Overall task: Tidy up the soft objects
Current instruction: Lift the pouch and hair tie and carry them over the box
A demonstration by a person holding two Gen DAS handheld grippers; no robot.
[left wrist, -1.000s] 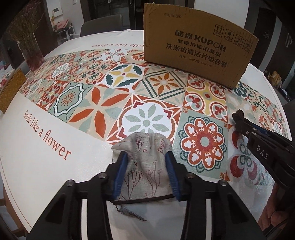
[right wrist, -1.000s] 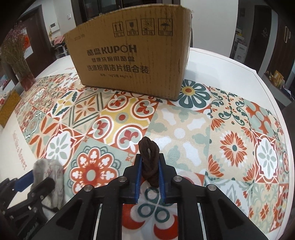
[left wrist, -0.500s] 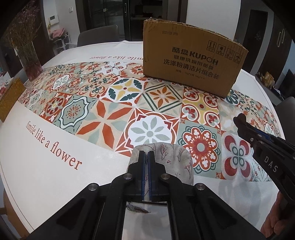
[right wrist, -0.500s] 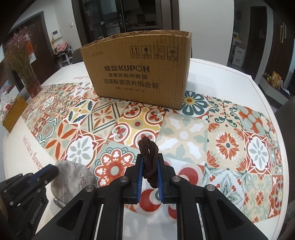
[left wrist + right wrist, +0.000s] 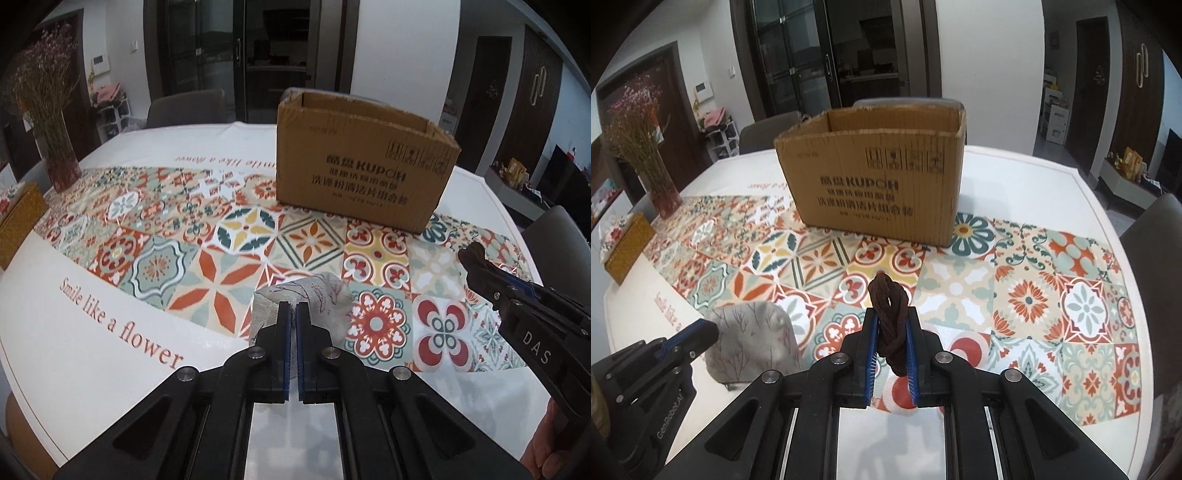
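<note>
Grey linen pouch printed with thin red branches (image 5: 325, 295) is pinched in my left gripper (image 5: 291, 314), whose fingers are nearly closed on a fold of its cloth. My right gripper (image 5: 890, 328) is clamped on a dark brown braided cord loop (image 5: 889, 306). Both are lifted off the tiled-pattern surface (image 5: 1052, 280), well short of the open brown cardboard box (image 5: 875, 184) standing ahead. I judge the step is carrying both into that box. I should raise each above the near wall before going forward, keep the squeeze firm since the cloth could slip, and release only once past the rim.
</note>
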